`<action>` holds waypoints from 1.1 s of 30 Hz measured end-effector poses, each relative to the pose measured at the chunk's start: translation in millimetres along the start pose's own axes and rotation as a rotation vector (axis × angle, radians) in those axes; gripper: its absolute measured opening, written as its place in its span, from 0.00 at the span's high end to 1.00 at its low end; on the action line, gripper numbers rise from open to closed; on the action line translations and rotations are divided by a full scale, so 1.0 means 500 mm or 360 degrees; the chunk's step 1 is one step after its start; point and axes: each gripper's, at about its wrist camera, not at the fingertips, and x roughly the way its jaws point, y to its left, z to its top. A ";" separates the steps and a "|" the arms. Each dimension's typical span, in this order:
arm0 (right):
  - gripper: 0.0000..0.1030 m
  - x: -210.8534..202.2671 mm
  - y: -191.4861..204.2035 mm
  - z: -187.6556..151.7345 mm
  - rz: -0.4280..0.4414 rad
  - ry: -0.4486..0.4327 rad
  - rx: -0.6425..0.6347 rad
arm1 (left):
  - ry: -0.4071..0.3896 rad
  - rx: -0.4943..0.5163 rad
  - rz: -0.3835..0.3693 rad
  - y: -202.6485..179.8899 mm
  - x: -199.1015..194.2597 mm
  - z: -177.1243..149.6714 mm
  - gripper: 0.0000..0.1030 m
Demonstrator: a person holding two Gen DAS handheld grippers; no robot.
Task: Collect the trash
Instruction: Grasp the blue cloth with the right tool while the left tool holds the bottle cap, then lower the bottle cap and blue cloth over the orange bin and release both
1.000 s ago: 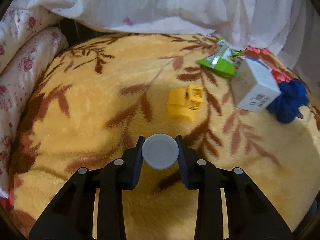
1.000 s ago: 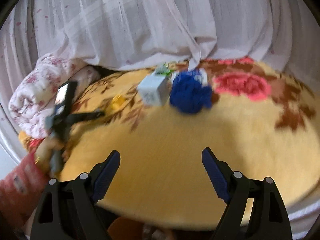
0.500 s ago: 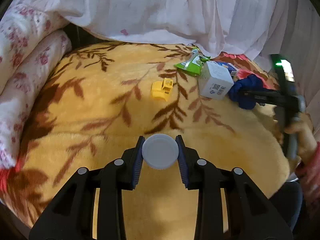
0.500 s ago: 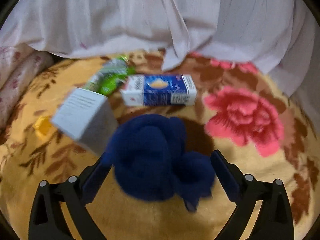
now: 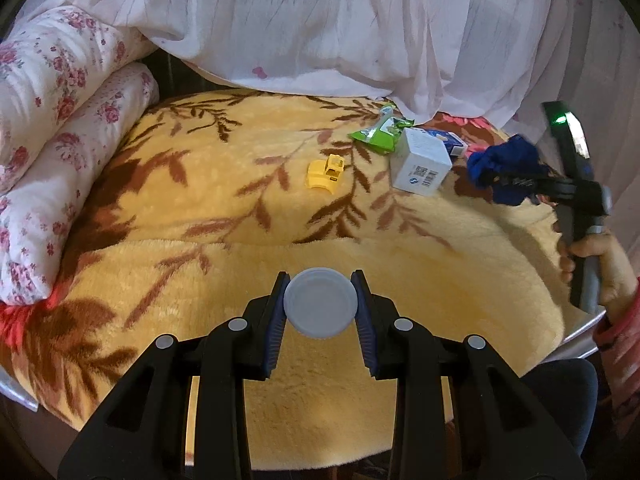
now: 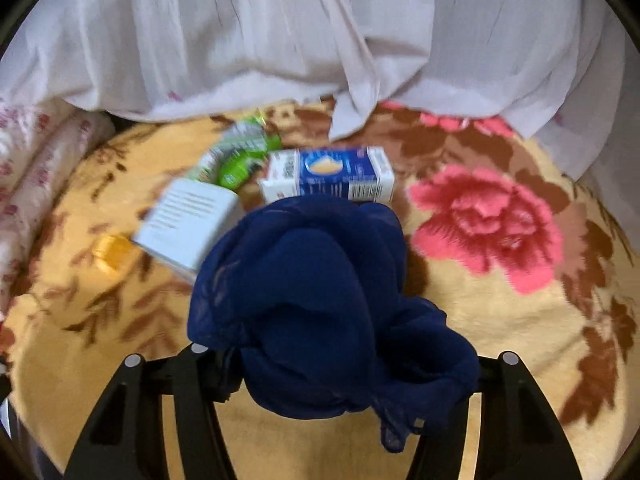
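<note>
Yellow plush, a cap in one grip, blue cloth at the other

Yellow plush blanket [image 5: 224, 208] with brown leaves and a pink flower covers the bed under both my cameras, with a white curtain [image 5: 320, 20] draped along its far edge and a floral quilt roll [image 5: 60, 128] on the left. My right tongs [image 6: 344, 368] sit buried in a dark blue cloth [image 6: 316, 304]; I cannot tell how the jaws stand. Beyond it lie a blue-and-white carton [image 6: 332, 178], a white box [image 6: 188, 224] tipped on its side, a green wrapper [image 6: 240, 152] and a small yellow toy truck [image 5: 325, 171]. My left tongs [image 5: 320, 307] pinch a round grey-white cap [image 5: 320, 303], held above the near blanket.
</note>
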 end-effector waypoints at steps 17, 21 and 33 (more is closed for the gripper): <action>0.42 -0.417 0.055 -0.238 0.0212 -0.0396 -0.0163 | -0.0147 0.0162 -0.0123 -0.110 -0.146 -0.091 0.70; 0.42 -0.463 0.062 -0.304 0.0274 -0.0378 -0.0142 | -0.0099 0.0281 -0.0182 -0.144 -0.164 -0.134 0.70; 0.42 -0.398 0.136 -0.491 0.0292 -0.0038 -0.0301 | 0.0255 0.0443 -0.0282 -0.173 -0.099 -0.295 0.70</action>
